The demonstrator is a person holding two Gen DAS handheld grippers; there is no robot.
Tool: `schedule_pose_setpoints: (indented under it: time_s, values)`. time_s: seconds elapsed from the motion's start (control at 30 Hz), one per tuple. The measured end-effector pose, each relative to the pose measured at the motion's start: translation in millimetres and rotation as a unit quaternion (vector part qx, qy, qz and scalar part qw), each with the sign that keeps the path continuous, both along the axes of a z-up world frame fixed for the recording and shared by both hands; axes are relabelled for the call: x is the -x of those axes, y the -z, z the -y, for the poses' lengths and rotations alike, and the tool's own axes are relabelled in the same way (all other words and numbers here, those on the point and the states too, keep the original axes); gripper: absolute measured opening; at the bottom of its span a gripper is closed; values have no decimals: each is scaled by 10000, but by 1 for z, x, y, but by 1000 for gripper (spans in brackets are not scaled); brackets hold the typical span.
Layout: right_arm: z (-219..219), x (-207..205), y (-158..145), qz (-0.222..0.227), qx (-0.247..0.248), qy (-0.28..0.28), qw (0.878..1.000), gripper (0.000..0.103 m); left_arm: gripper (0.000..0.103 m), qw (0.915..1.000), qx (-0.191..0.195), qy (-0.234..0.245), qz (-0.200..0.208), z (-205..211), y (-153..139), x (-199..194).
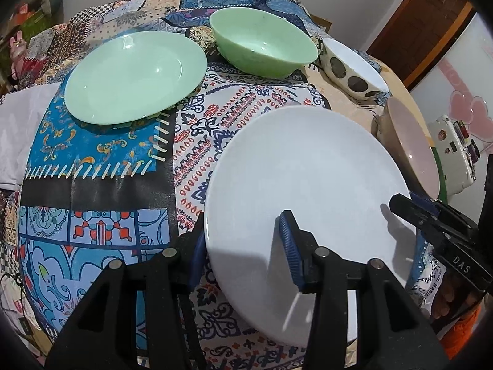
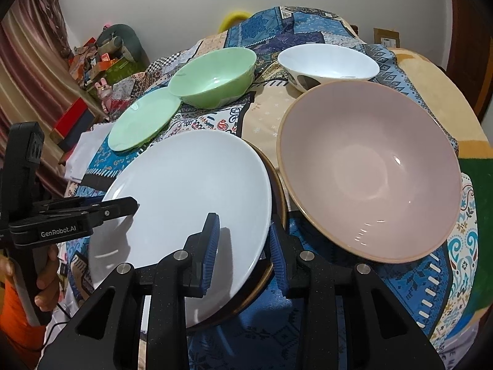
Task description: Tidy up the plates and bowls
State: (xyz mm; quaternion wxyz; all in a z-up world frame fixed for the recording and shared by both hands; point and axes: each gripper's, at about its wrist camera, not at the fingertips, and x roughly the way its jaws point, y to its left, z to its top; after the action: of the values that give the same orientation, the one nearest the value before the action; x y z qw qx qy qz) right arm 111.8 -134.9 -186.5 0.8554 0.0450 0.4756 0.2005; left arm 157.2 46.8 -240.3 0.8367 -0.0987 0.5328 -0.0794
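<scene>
A white plate [image 1: 308,178] [image 2: 191,191] lies on a brown-rimmed plate [image 2: 275,185] beneath it. My left gripper [image 1: 243,246] is open and straddles the white plate's left rim. My right gripper [image 2: 243,246] is open and straddles its right rim. A green plate [image 1: 135,77] [image 2: 144,120], a green bowl [image 1: 265,43] [image 2: 215,77], a white spotted bowl [image 1: 351,64] [image 2: 326,64] and a pink bowl [image 1: 413,145] [image 2: 369,169] stand around it.
A patterned patchwork cloth [image 1: 107,160] covers the surface. A white folded cloth [image 1: 21,129] lies at the left edge. Boxes and toys [image 2: 101,61] stand beyond the far left. A white case [image 1: 453,151] sits to the right.
</scene>
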Motion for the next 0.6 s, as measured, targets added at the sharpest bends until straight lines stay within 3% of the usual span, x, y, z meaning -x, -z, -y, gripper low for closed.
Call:
schedule_pose_setpoints:
  time_s: [0.23, 0.3, 0.6]
  values:
    - [3, 4, -2, 96, 30, 57, 9999, 29, 45, 9999, -93, 61, 22, 4, 0, 1]
    - [3, 6, -3, 174, 233, 127, 9995, 31, 45, 9998, -181, 67, 109, 7, -4, 3]
    - [6, 10, -17, 313, 112, 50, 9994, 31, 45, 9987, -285, 6, 420, 3, -23, 14]
